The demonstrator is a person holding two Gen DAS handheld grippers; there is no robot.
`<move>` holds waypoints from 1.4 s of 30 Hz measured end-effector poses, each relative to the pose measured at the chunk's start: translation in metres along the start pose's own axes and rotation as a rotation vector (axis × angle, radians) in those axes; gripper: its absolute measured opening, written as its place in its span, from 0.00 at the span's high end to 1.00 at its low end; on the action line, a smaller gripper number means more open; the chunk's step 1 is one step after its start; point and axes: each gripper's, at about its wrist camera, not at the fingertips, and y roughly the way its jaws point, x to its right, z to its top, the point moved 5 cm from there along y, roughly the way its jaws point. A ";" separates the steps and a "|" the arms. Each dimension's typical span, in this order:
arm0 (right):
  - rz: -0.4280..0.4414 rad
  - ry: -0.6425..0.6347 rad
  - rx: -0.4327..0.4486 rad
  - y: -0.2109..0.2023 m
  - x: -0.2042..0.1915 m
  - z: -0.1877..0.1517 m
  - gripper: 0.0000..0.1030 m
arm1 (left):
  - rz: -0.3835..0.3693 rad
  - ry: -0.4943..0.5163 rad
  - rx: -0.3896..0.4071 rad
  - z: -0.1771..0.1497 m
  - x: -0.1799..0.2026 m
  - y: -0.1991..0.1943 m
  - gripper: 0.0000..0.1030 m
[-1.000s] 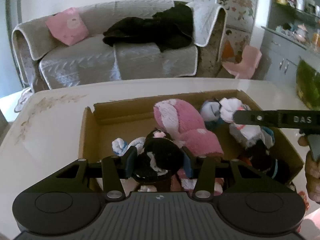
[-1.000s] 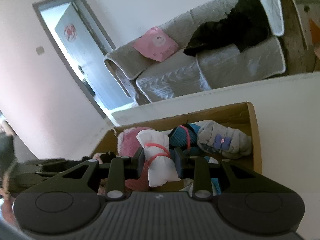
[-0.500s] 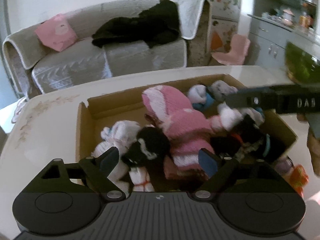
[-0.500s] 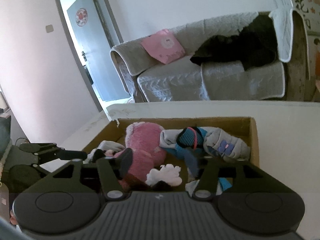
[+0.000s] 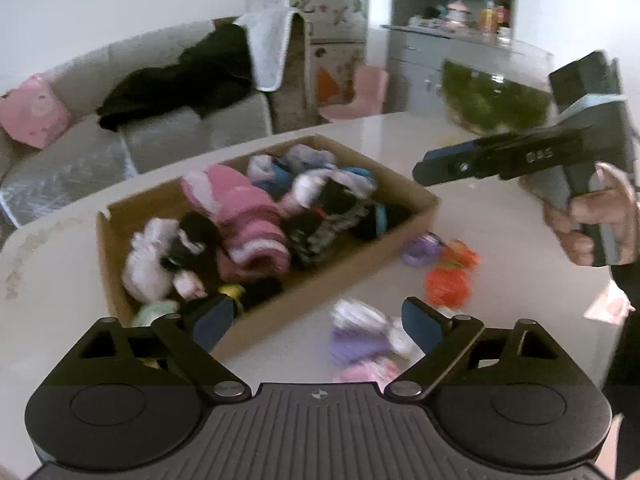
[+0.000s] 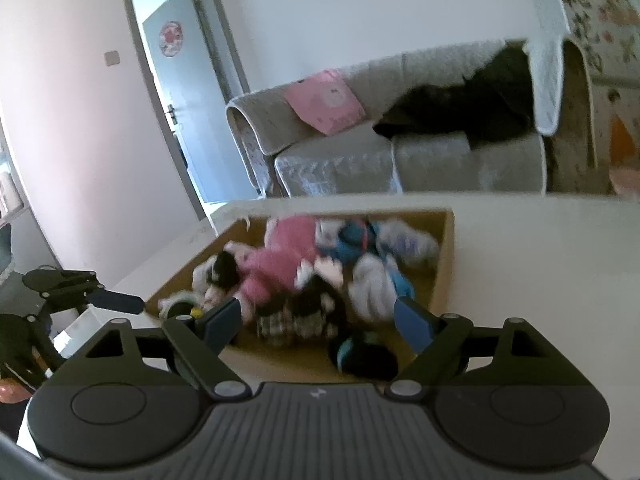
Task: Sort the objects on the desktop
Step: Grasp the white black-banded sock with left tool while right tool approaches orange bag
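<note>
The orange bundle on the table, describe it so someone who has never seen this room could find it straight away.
Start at the white table and find the open cardboard box stuffed with rolled socks. The orange bundle lies outside the box, on the bare tabletop just past its right-hand corner in the left wrist view. It is the only bright orange piece there; the loose rolls around it are purple, white or pink.

A home living room. Grey sofa point(image 6: 408, 152) with pink cushion point(image 6: 326, 100) and black garment point(image 5: 180, 76) thrown over it, behind white table point(image 5: 472, 152). Left of sofa, open door point(image 6: 180, 92); right of it, pink chair point(image 5: 360, 94) and cluttered cabinet shelves point(image 5: 452, 8).
</note>
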 end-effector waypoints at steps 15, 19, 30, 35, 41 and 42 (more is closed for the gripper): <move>-0.096 -0.054 -0.046 -0.002 -0.019 -0.059 0.16 | 0.112 -0.064 -0.109 -0.055 0.052 -0.002 0.06; -0.116 -0.071 -0.056 0.000 -0.019 -0.067 0.16 | 0.137 -0.095 -0.120 -0.064 0.059 0.001 0.06; -0.166 -0.110 -0.081 0.008 -0.023 -0.077 0.14 | 0.159 -0.178 -0.143 -0.063 0.059 0.021 0.05; -0.192 -0.131 -0.098 0.011 -0.024 -0.081 0.13 | 0.167 -0.182 -0.166 -0.069 0.062 0.026 0.13; -0.190 -0.130 -0.102 0.010 -0.026 -0.081 0.14 | 0.182 -0.179 -0.148 -0.070 0.060 0.022 0.22; -0.192 -0.130 -0.104 0.010 -0.026 -0.082 0.14 | 0.180 -0.181 -0.147 -0.070 0.060 0.021 0.23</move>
